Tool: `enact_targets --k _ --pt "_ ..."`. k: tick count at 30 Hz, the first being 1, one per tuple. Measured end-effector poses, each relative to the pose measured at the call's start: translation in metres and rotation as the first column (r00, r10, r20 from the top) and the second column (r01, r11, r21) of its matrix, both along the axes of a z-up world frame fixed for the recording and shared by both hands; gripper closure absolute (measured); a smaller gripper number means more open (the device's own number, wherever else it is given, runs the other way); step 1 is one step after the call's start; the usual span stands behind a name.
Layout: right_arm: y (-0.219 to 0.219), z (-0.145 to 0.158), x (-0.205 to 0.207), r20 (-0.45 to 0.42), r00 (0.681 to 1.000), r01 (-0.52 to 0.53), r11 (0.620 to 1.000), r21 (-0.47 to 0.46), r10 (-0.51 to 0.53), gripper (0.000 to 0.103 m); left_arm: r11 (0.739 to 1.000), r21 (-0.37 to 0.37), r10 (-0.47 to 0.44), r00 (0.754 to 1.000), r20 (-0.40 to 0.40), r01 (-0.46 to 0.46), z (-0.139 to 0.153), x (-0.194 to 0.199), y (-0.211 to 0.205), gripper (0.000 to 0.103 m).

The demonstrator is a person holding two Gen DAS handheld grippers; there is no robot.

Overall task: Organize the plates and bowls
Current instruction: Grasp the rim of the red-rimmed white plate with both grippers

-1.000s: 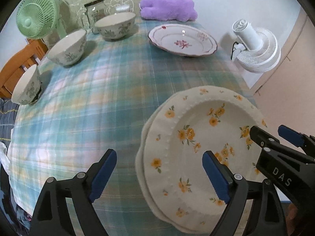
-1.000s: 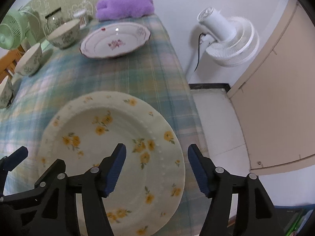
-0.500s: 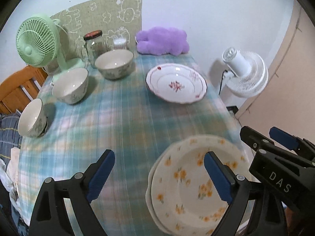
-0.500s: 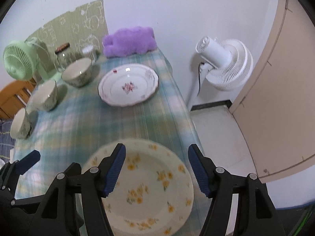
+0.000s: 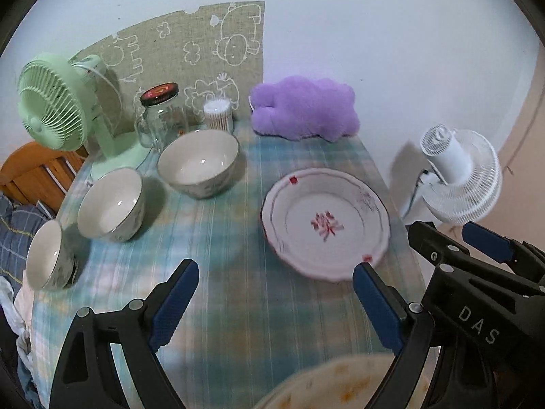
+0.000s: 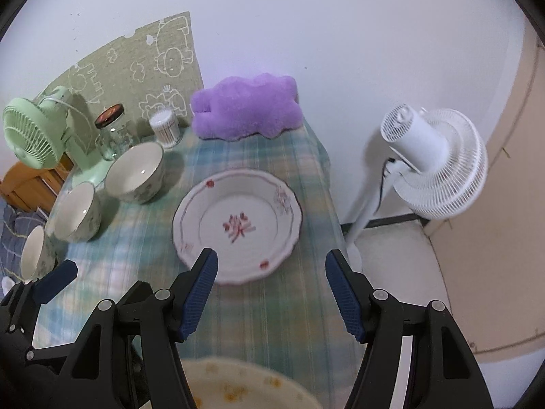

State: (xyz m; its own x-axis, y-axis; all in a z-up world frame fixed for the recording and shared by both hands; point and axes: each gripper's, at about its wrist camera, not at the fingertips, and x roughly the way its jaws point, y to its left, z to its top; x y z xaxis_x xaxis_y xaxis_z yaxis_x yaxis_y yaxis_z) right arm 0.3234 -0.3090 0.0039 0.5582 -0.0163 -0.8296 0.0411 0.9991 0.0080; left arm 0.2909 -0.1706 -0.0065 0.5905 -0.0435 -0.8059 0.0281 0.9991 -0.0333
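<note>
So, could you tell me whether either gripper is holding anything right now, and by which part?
Nothing is held. The left gripper and the right gripper both have open jaws with only tablecloth between them; the pink-flowered plate lies untouched.

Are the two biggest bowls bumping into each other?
Apart. The left wrist view shows a strip of checked cloth between the big bowl and the middle bowl.

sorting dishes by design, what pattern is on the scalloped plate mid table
White scalloped plate with a red-pink floral sprig at its centre and small red rim accents; clearest in the right wrist view.
</note>
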Motion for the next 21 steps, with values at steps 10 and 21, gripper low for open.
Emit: enact_targets --k 10,21 --pt "-0.008 -0.045 0.071 -0.038 0.999 -0.006 1.0 0.001 0.006 0.034 0.999 -0.006 0.053 0.997 -0.054 -0.053 -0.045 0.067 -0.012 0.011" --pt "-0.016 -0.103 0.113 -0.12 0.993 -0.008 0.999 0.032 0.012 0.043 0.999 0.024 0.048 0.99 -0.134 -0.046 -0.09 0.104 -0.022 0.023"
